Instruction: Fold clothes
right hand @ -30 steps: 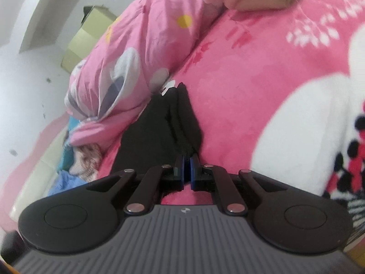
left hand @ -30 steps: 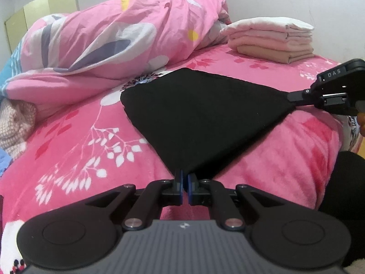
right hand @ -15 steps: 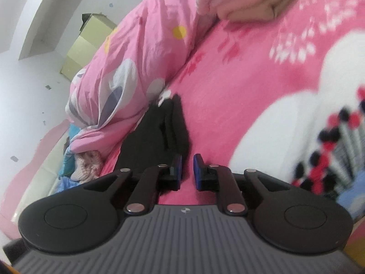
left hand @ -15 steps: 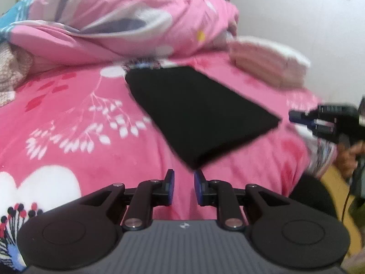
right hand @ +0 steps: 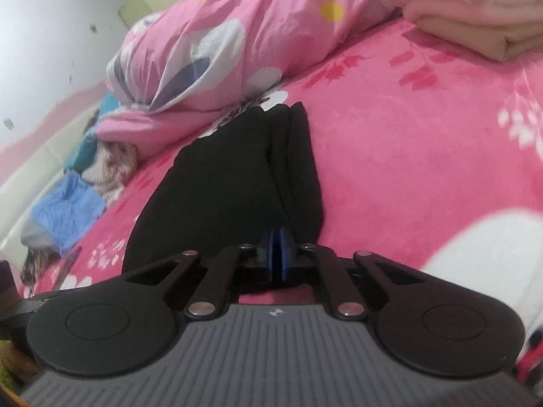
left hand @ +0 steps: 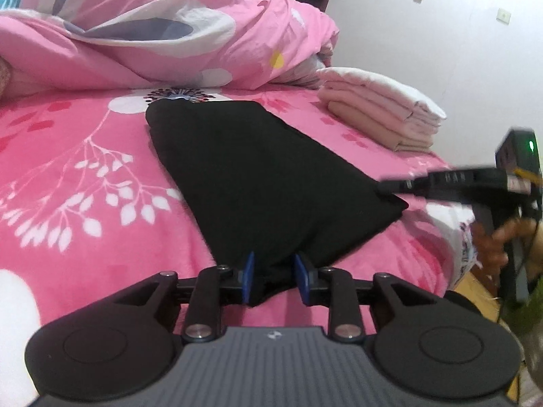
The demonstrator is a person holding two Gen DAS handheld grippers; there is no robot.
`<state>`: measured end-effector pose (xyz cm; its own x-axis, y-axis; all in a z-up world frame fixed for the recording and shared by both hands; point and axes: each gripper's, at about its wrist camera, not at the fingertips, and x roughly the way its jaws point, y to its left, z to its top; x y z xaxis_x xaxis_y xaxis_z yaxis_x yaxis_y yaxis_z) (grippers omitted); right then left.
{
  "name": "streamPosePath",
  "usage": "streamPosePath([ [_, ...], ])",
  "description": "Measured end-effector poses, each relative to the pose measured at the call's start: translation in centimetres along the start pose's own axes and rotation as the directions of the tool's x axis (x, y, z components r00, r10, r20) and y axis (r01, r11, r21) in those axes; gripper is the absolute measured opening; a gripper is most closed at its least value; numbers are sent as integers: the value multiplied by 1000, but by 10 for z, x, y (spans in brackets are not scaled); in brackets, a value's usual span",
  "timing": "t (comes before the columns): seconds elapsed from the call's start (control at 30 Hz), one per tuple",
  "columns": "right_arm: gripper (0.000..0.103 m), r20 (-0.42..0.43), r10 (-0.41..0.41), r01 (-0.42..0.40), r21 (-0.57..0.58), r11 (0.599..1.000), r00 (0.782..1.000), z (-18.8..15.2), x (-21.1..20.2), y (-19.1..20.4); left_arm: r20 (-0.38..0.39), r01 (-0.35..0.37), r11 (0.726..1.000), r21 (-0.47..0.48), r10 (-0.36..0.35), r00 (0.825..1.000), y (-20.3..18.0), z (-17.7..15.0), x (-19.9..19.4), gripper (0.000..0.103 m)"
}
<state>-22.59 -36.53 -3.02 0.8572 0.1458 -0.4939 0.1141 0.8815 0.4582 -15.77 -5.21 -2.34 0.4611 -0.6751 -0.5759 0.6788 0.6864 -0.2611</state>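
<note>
A black garment (left hand: 264,176) lies folded flat into a long strip on the pink floral bed cover (left hand: 85,169). My left gripper (left hand: 275,274) is at its near corner; the jaws are opening, and the cloth corner sits loosely between the blue pads (left hand: 249,271). My right gripper (left hand: 385,186) reaches in from the right to the garment's right corner, with a person's hand (left hand: 499,237) behind it. In the right wrist view that gripper (right hand: 277,254) is shut, with the layered edge of the black garment (right hand: 220,196) pinched at its tips.
A stack of folded pale pink and beige clothes (left hand: 380,115) sits at the far right of the bed. A bunched pink duvet (left hand: 152,34) lies along the back. Loose blue and patterned clothes (right hand: 68,210) are heaped at the left. The bed's edge drops off at the right.
A second ago both grippers were shut on the garment's corners. Both let go and drew back. Now the left jaws stand wider around the near corner and the right has shut again.
</note>
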Motion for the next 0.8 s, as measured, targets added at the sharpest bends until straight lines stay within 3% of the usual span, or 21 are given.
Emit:
streamPosePath([
  [0.07, 8, 5, 0, 1, -77, 997, 1000, 18, 6, 13, 8, 30, 999, -12, -30, 1000, 4, -1, 0, 36],
  [0.23, 7, -44, 17, -28, -246, 969, 999, 42, 44, 30, 31, 94, 995, -22, -94, 995, 13, -5, -1, 38],
  [0.3, 2, -104, -96, 63, -283, 957, 990, 38, 66, 17, 45, 136, 989, -51, -133, 990, 22, -7, -1, 39],
  [0.37, 2, -114, -96, 70, -211, 975, 989, 42, 65, 1, 59, 177, 981, -81, -173, 983, 31, -8, -2, 39],
  [0.4, 6, -111, -113, 91, -188, 978, 987, 47, 63, 0, 65, 198, 976, -91, -193, 979, 35, -9, -2, 39],
  [0.53, 8, -80, -85, 71, -168, 983, 993, 74, 62, 10, 86, 261, 960, -107, -252, 964, 47, -13, 0, 39],
  [0.8, 10, -188, -19, 18, -11, 1000, 982, 107, 115, -19, 109, 316, 943, -105, -305, 946, 56, -17, 1, 39],
])
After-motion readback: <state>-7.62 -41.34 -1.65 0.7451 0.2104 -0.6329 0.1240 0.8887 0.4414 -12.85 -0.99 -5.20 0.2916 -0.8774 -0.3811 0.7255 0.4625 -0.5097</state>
